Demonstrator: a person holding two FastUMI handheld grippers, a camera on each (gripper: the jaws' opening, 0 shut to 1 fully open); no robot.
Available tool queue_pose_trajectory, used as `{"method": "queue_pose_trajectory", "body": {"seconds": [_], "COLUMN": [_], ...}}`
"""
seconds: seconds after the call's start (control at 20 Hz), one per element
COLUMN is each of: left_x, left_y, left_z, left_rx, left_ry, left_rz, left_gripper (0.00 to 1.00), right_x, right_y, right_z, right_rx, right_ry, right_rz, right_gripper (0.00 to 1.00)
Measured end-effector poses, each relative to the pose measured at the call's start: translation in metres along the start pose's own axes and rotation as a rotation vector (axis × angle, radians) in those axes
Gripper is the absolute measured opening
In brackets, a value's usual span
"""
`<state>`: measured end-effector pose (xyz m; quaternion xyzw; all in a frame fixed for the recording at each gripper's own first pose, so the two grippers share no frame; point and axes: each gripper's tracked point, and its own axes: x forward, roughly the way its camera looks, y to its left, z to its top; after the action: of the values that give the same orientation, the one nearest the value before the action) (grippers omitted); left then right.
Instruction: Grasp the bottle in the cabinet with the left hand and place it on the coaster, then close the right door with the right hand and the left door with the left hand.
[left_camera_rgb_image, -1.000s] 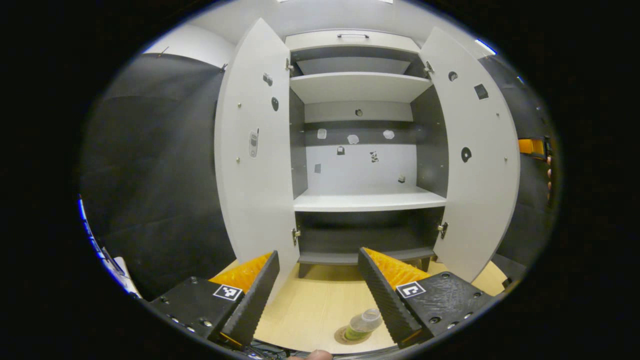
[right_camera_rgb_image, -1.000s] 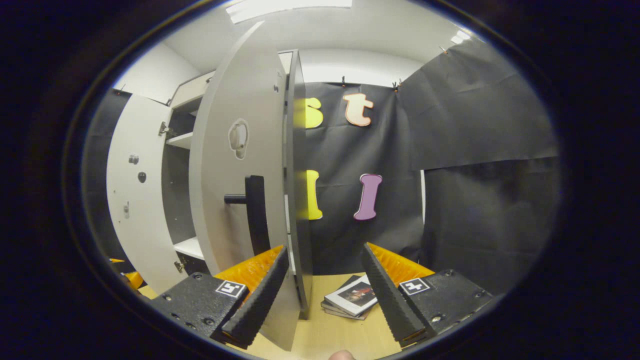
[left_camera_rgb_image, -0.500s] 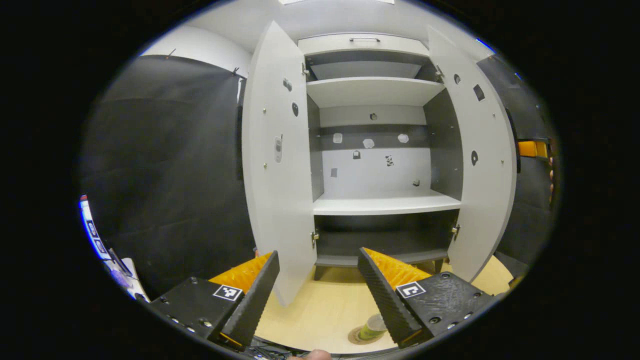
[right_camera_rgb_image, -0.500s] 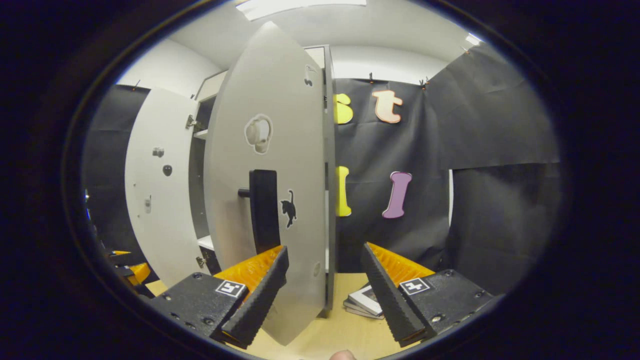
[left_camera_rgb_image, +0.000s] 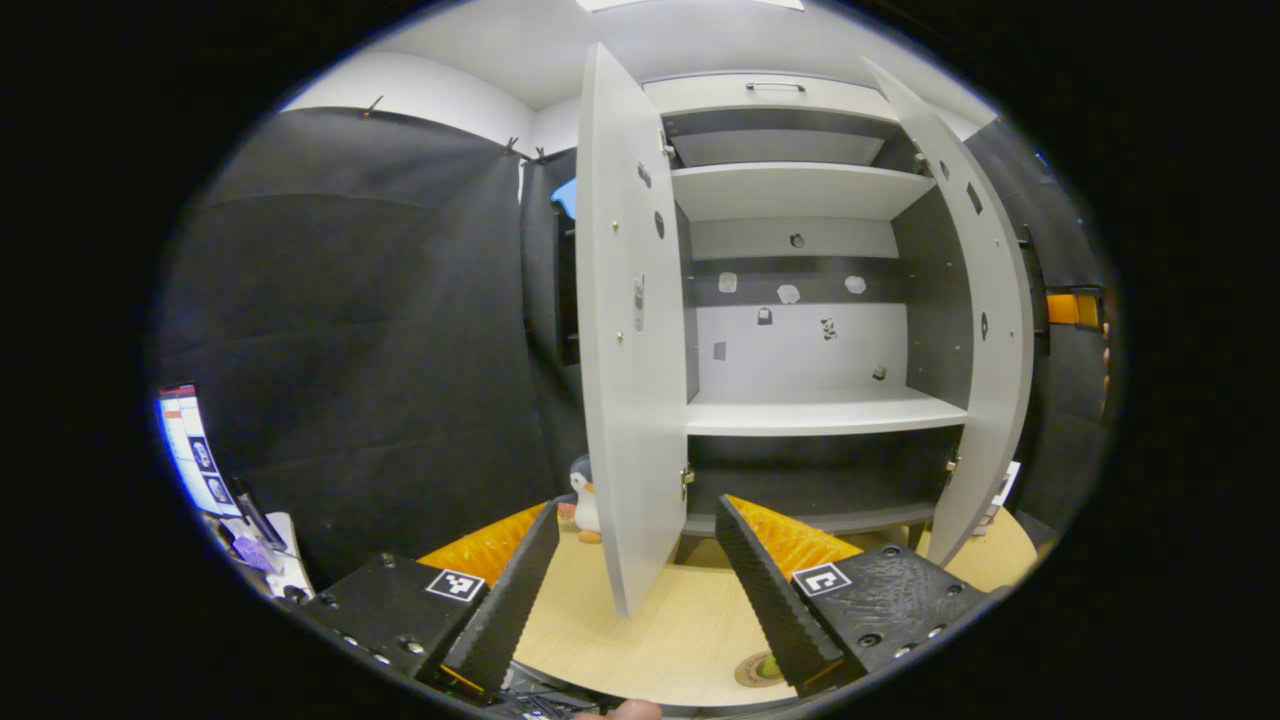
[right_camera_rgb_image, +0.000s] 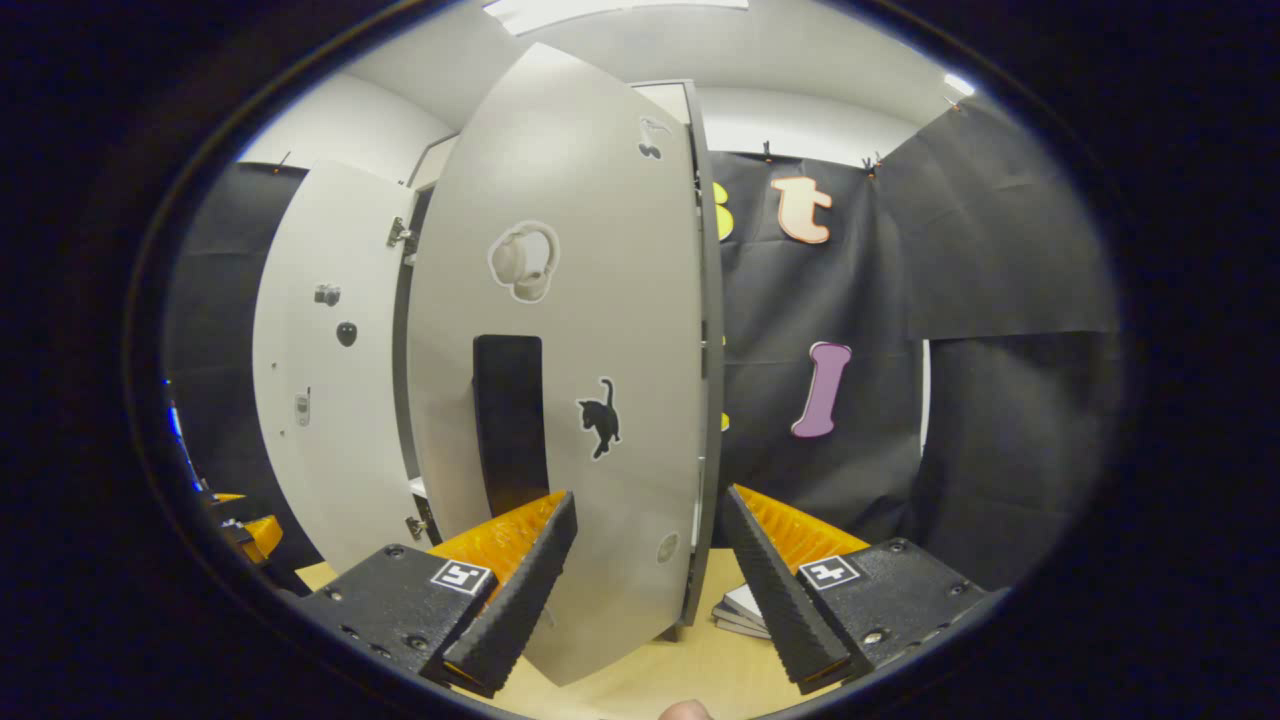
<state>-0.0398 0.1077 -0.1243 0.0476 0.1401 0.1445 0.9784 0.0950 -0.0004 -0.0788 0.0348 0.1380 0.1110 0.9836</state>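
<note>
In the left gripper view, the cabinet stood at the back of the table, its left door and right door both swung outward on either side of the shelves. A penguin toy sat on the table behind and left of the left door. The coaster lay on the table in front of the cabinet, near the view's bottom edge. In the right gripper view, a stack of books lay on the table to the right of the right door, which bore a handle on its outer face.
</note>
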Motion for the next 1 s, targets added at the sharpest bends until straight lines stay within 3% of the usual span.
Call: {"method": "queue_pose_trajectory", "body": {"seconds": [0.6,0.85,1.0], "left_x": [0.005,0.020,0.037], "left_y": [0.057,0.081,0.087], "left_z": [0.006,0.024,0.029], "left_rx": [-0.021,-0.037,-0.054], "left_ry": [-0.003,-0.021,-0.019], "left_rz": [0.094,0.096,0.055], "left_gripper": [0.96,0.96,0.94], "right_x": [0.046,0.035,0.025], "right_y": [0.067,0.058,0.046], "right_z": [-0.003,-0.003,-0.006], "right_rx": [-0.034,-0.035,-0.032], "right_ry": [0.040,0.034,0.036], "right_rz": [0.082,0.046,0.002], "right_gripper": [0.98,0.95,0.95]}}
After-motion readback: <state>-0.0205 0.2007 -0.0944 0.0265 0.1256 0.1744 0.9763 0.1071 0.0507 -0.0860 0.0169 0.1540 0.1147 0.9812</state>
